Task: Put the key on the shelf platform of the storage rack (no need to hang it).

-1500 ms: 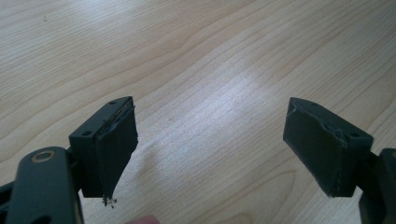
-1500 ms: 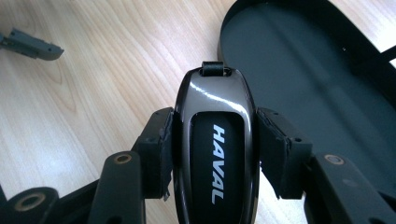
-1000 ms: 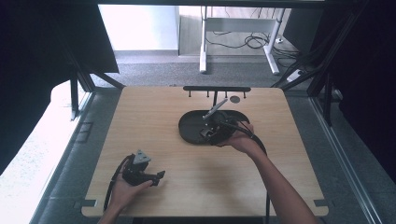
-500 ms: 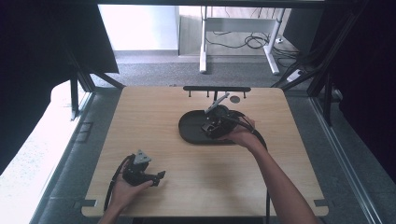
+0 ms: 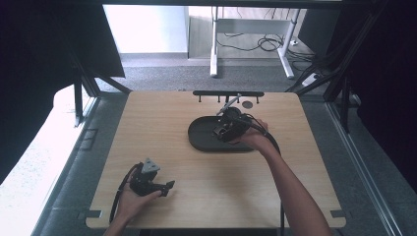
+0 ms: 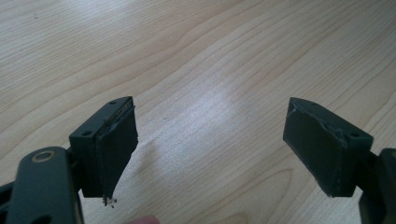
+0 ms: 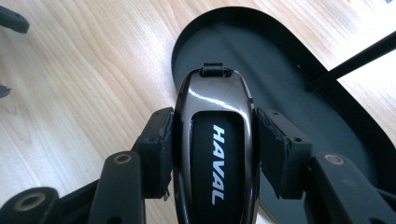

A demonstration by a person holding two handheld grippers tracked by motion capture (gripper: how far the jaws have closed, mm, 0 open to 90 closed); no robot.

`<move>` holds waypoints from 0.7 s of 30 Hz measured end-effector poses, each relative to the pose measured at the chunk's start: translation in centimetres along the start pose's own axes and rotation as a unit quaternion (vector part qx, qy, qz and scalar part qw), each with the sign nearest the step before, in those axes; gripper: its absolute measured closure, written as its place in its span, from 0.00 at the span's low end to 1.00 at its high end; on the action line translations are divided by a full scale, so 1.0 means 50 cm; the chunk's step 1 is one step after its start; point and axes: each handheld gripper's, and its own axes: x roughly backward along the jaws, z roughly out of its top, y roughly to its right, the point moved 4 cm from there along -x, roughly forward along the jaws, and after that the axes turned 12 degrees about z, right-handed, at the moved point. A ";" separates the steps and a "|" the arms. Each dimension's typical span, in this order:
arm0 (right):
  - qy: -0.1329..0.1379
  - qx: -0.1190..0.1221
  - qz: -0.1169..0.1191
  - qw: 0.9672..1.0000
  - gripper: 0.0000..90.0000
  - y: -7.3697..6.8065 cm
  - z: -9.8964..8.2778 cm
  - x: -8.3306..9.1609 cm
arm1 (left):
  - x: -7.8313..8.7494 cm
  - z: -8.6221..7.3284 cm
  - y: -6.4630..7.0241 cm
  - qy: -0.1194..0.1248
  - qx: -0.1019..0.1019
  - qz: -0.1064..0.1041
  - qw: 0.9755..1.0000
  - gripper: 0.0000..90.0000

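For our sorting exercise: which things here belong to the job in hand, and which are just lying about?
In the job:
- car key fob, clamped in the right claw
- black oval tray beneath it

Lying about:
- left claw, open and idle over bare table
- black hook rack at the far edge
- small round disc beside it

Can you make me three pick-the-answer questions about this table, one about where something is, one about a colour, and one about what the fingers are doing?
1. Where is the right gripper?
A. over the black tray
B. at the table's near left corner
C. on the floor

2. What colour is the word HAVAL on the car key?
A. red
B. white
C. green

3. What are the left gripper's fingers doing?
A. squeezing the key
B. standing apart with nothing between them
C. pinching a cable

Answers: 1 A, the high view shows it above the tray. 2 B, the letters are white on the black key. 3 B, bare wooden table shows between them.
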 end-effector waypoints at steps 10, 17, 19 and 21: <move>-0.005 -0.013 -0.001 1.000 0.55 0.040 0.001 -0.028 | -0.002 -0.001 -0.002 -0.004 -0.006 0.000 1.000 0.20; -0.015 -0.023 -0.006 1.000 0.55 0.067 -0.006 -0.045 | -0.003 -0.001 0.000 -0.004 -0.005 -0.002 1.000 0.20; -0.019 -0.025 -0.007 0.999 0.55 0.077 -0.009 -0.051 | -0.003 -0.001 0.000 -0.005 -0.004 -0.001 1.000 0.20; -0.022 -0.026 -0.007 0.999 0.55 0.081 -0.010 -0.056 | -0.004 -0.002 -0.001 -0.006 -0.007 0.000 1.000 0.20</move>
